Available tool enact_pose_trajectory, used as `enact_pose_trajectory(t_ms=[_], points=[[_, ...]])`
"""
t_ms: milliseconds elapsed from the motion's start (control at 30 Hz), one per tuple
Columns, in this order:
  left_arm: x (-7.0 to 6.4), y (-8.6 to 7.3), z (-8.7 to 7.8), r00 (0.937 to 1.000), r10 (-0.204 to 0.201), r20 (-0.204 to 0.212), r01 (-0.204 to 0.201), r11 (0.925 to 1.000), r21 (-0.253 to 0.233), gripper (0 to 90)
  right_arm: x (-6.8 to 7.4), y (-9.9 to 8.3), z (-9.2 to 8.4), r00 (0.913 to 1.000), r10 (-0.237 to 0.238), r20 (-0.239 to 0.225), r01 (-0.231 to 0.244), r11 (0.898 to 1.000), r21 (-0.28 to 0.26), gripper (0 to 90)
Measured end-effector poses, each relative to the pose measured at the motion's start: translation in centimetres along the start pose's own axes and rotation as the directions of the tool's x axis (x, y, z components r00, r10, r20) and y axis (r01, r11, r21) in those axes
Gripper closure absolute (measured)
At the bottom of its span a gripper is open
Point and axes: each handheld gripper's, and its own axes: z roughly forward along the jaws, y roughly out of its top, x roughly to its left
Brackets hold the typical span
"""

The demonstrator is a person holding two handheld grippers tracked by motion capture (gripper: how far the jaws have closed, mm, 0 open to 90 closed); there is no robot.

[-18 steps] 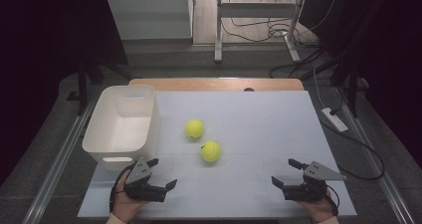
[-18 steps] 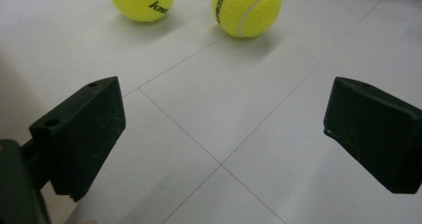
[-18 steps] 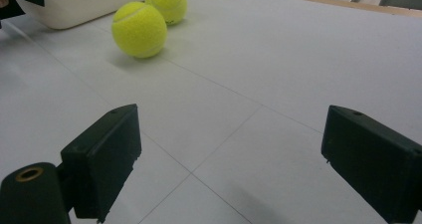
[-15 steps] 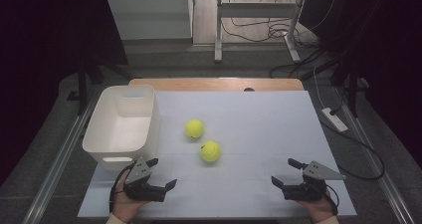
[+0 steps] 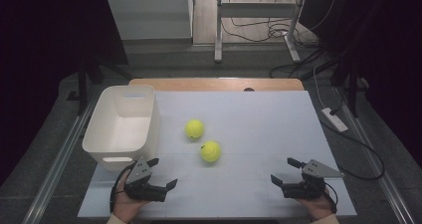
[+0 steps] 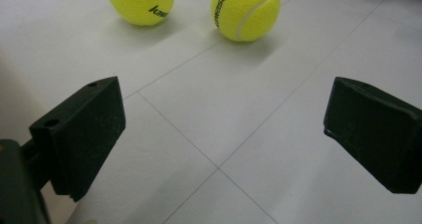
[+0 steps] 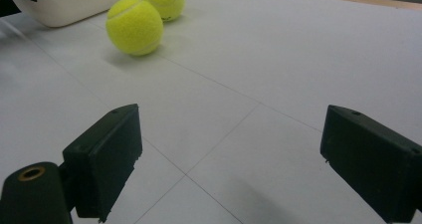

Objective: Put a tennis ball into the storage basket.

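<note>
Left gripper (image 5: 163,174) and right gripper (image 5: 284,171) both spread wide, empty, low at the near table (image 5: 259,119) edge; two fuzzy yellow tennis balls (image 5: 210,151) (image 5: 194,129) lie mid-table, just right of the smooth white plastic bin (image 5: 105,134).

The left gripper view crops the far tennis ball (image 6: 141,3) at the top edge

You're in a lab or test room: a white surface (image 5: 259,109) on a bare rig, metal frame legs (image 5: 218,30) behind, loose cables (image 5: 259,32) and a power strip (image 5: 334,119) on the floor.
</note>
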Motion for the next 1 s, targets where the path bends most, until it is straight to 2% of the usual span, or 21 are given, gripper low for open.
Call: enact_pose_trajectory(t_ms=[300,600,1000], points=[[-0.1,0.2,-0.1,1.0,-0.002,0.002,0.002,1.0,-0.006,3.7,0.2,0.0,0.0,1.0,-0.006,0.005,0.006,1.0,0.007,9.6],[-0.1,0.5,0.2,1.0,-0.002,0.002,0.002,1.0,-0.005,3.7,0.0,-0.1,0.0,0.9999,0.008,0.009,-0.008,1.0,0.009,9.8],[-0.6,1.3,0.1,1.0,0.001,0.0,-0.001,1.0,-0.002,3.8,0.0,-0.1,-0.1,1.0,0.002,0.004,-0.002,1.0,0.007,9.8]])
